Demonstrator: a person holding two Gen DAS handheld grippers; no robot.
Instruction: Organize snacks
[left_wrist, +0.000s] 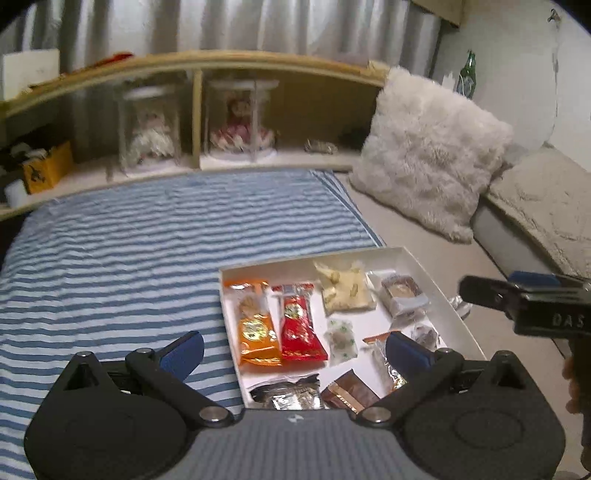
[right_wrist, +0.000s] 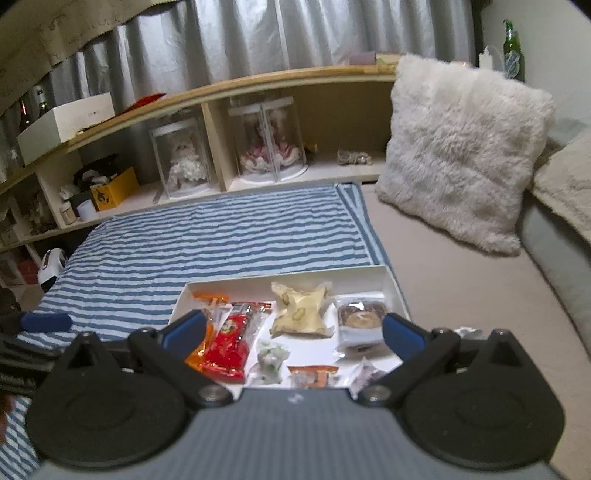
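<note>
Tray: shallow white cardboard tray (right_wrist: 391, 282) on the bed, at the striped blue-and-white sheet's (left_wrist: 147, 240) edge — snacks lie flat inside.
Left gripper (left_wrist: 295, 349): jaws spread wide, empty, above the tray's near end.
Right gripper (right_wrist: 293, 330): released, empty, over the middle.
Loose item: small silvery wrapped snack (left_wrist: 460, 306) outside the tray's right wall — probably next.
Advice: descend straight, pinch the wrapper's edge.

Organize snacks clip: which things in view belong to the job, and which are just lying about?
Job:
white box
orange packet
red packet
nougat pack
brown cake pack
left gripper, open
right gripper, open

Lying about:
fluffy pillow
doll cases
green bottle
yellow box
</note>
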